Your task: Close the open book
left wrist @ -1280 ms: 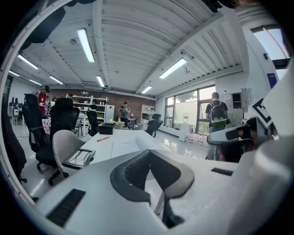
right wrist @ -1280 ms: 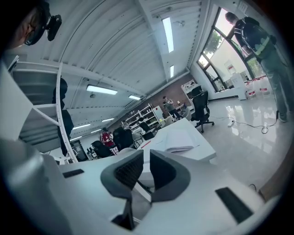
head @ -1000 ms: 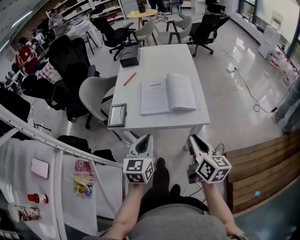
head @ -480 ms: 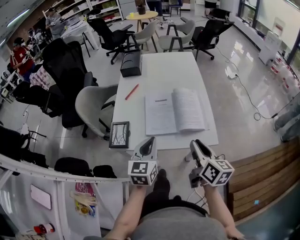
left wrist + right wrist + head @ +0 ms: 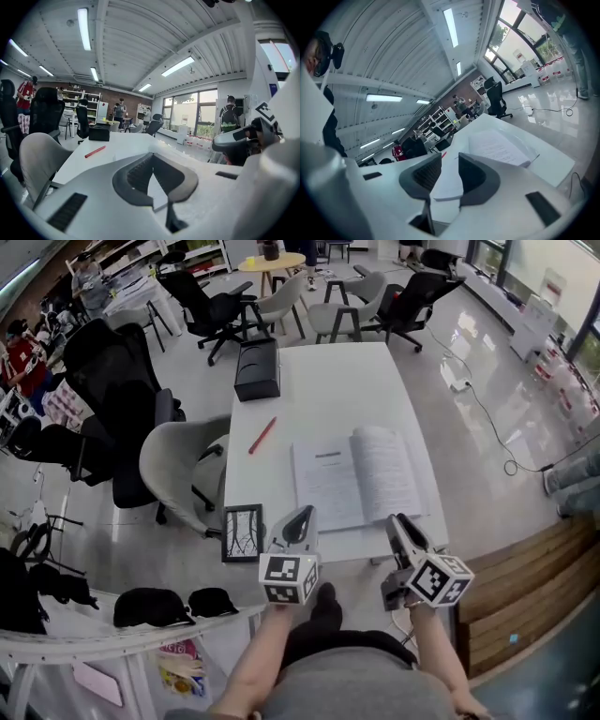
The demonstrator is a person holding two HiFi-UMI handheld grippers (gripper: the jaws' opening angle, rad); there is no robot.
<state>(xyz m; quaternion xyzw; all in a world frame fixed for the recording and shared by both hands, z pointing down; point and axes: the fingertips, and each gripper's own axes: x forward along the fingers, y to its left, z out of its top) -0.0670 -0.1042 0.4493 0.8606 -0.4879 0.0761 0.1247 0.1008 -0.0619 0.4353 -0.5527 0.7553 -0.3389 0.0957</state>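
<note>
The open book [image 5: 358, 481] lies flat on the white table [image 5: 337, 381], near its front edge, pages up. It also shows in the right gripper view as the open book [image 5: 498, 146], just ahead of the jaws. My left gripper [image 5: 301, 517] hovers at the table's front edge, left of the book, its tips together on nothing [image 5: 152, 155]. My right gripper [image 5: 400, 525] hangs at the front edge below the book's right page. Its jaws [image 5: 450, 160] are opening, with only the table showing through the gap.
A red pen [image 5: 262, 435] lies left of the book, and a black box [image 5: 257, 369] sits at the far left corner. A dark framed panel [image 5: 242, 532] rests at the near left corner. A grey chair [image 5: 178, 470] and black office chairs [image 5: 108, 367] crowd the left side.
Both grippers have moved forward to the table's front edge, and the table and book now sit nearer. The right jaws have parted.
</note>
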